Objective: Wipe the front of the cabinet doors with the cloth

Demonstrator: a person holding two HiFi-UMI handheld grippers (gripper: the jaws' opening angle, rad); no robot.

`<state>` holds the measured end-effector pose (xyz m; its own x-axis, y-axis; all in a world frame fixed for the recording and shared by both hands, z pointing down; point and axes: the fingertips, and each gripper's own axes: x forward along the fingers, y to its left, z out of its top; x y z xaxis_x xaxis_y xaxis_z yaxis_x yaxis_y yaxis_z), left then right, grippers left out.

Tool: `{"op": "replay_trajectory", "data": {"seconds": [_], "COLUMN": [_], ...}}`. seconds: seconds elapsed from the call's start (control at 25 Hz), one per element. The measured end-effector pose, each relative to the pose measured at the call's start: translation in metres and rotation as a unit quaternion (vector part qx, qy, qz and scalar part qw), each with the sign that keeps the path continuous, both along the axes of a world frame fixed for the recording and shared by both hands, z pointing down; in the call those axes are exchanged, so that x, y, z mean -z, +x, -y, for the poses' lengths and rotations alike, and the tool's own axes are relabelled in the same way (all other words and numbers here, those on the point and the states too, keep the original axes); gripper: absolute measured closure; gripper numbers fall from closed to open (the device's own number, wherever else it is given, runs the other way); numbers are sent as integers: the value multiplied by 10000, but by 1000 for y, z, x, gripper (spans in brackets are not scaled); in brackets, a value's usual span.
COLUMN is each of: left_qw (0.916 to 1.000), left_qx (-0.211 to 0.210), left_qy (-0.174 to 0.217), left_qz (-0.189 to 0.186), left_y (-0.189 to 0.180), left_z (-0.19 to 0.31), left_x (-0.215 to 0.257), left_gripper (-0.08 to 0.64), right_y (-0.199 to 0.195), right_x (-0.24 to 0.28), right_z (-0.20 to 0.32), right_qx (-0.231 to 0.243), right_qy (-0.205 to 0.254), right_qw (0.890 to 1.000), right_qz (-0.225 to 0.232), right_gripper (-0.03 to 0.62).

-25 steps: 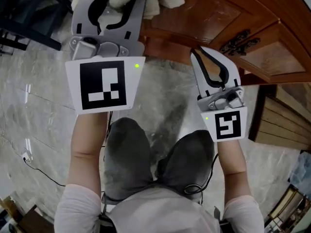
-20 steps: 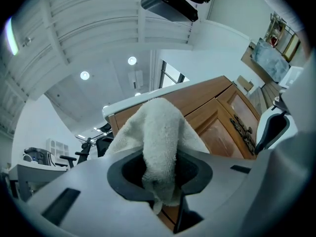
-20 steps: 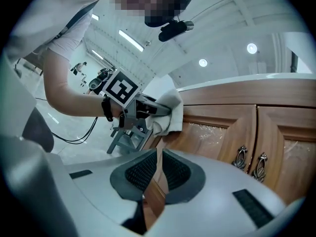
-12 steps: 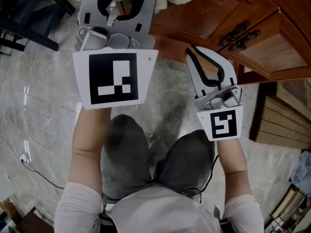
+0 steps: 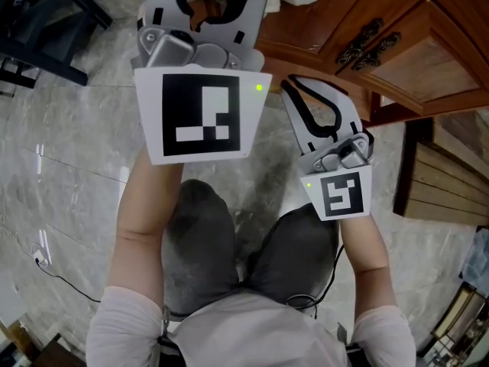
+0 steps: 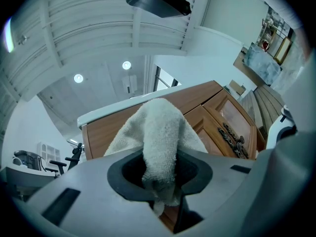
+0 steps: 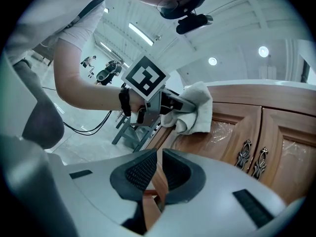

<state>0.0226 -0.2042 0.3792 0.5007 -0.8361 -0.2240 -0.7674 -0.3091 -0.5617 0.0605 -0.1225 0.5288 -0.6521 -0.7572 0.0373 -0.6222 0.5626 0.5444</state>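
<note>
The left gripper (image 6: 160, 179) has its jaws clamped on the white cloth (image 6: 160, 132), whose loose bulk bunches ahead of the jaws and seems to rest against the upper part of the wooden cabinet door (image 7: 224, 125), to the left of the dark metal handles (image 7: 252, 157); the right gripper (image 7: 159, 174) hangs lower, jaws closed on nothing, apart from the wood; to wipe well, I judge the cloth should press flat so towel, not plastic, meets the panel; strokes should overlap, follow the raised frame and skirt the handles, where fabric could snag.
</note>
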Motion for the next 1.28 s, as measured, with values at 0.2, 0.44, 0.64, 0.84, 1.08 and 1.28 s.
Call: {"op": "replay_trajectory", "data": {"seconds": [0.2, 0.44, 0.64, 0.84, 1.08, 1.28], "left_qw": [10000, 9998, 9997, 9994, 9989, 9978], "left_qx": [-77, -179, -241, -322, -472, -650], "left_qy": [21, 90, 91, 75, 47, 110], "left_qz": [15, 4, 2, 28, 61, -51], "left_y": [5, 18, 30, 41, 63, 84], "left_z": [-2, -6, -9, -13, -19, -24], "left_x": [2, 6, 5, 7, 9, 12], "left_gripper": [445, 445, 445, 445, 445, 445], "right_y": [-3, 6, 14, 19, 27, 40], "right_x": [2, 4, 2, 4, 4, 3], "right_z": [-3, -4, -7, -8, -11, -15], "right_qx": [-4, -114, -167, -199, -236, -334], "right_qy": [0, -52, -84, -111, -126, -147], "right_qw": [10000, 9997, 9996, 9993, 9989, 9984], "right_qz": [34, 198, 220, 299, 382, 428], "right_gripper": [535, 535, 535, 535, 535, 535]}}
